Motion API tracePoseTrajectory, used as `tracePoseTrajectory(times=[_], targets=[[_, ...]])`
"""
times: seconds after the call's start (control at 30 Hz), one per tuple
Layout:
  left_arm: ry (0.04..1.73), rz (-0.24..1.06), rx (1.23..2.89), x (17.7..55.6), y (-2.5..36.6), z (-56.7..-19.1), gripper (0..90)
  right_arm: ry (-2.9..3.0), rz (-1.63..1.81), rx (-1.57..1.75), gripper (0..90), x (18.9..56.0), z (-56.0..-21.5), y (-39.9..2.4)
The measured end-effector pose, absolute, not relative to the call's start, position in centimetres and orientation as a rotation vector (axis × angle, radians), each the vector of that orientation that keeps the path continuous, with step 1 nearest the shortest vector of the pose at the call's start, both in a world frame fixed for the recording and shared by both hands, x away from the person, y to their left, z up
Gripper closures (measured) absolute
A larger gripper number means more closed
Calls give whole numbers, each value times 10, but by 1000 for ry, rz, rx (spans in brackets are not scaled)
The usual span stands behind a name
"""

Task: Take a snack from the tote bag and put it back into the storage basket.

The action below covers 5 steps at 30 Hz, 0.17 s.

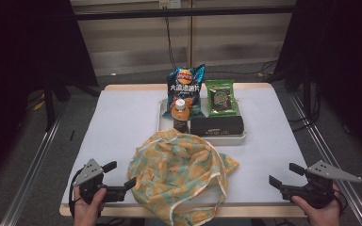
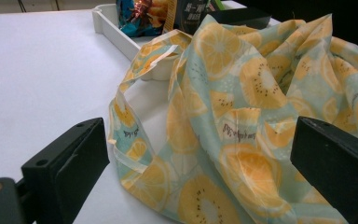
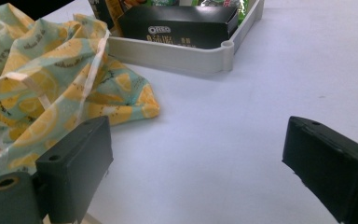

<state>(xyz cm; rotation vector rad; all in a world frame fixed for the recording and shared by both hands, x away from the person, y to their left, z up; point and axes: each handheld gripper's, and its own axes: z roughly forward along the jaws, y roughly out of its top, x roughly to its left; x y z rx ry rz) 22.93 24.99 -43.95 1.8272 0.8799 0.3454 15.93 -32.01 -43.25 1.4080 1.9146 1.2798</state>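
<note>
A crumpled cloth bag (image 1: pixel 179 169) printed with orange citrus slices on pale green lies at the front middle of the white table (image 1: pixel 118 122). My left gripper (image 1: pixel 120 175) is at the bag's left edge, held by a hand, and stands open. In the left gripper view the bag (image 2: pixel 242 84) lies between the spread jaws of that gripper (image 2: pixel 198 135), and they do not press on it. My right gripper (image 1: pixel 283 173) is open at the front right, apart from the bag. In the right gripper view, bare table lies between the right gripper's (image 3: pixel 198 135) jaws, and the bag (image 3: pixel 42 70) is to their left.
Behind the bag stands a white tray (image 1: pixel 217 137) holding a blue chips bag (image 1: pixel 185 87), a green snack packet (image 1: pixel 220 96), an orange-capped bottle (image 1: pixel 180 115) and a black Oreo box (image 1: pixel 217 125). The bag's far edge rests against the tray. The table's front edge is close under both hands.
</note>
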Motion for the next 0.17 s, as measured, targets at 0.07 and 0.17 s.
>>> tracePoseTrajectory(times=[0.07,0.17], targets=[[883,366,1821,229,251,-438,38,1914,1273,1384,76,157,-433,-320],[884,366,1824,231,253,-438,38,1917,1274,1384,75,156,-435,-318]])
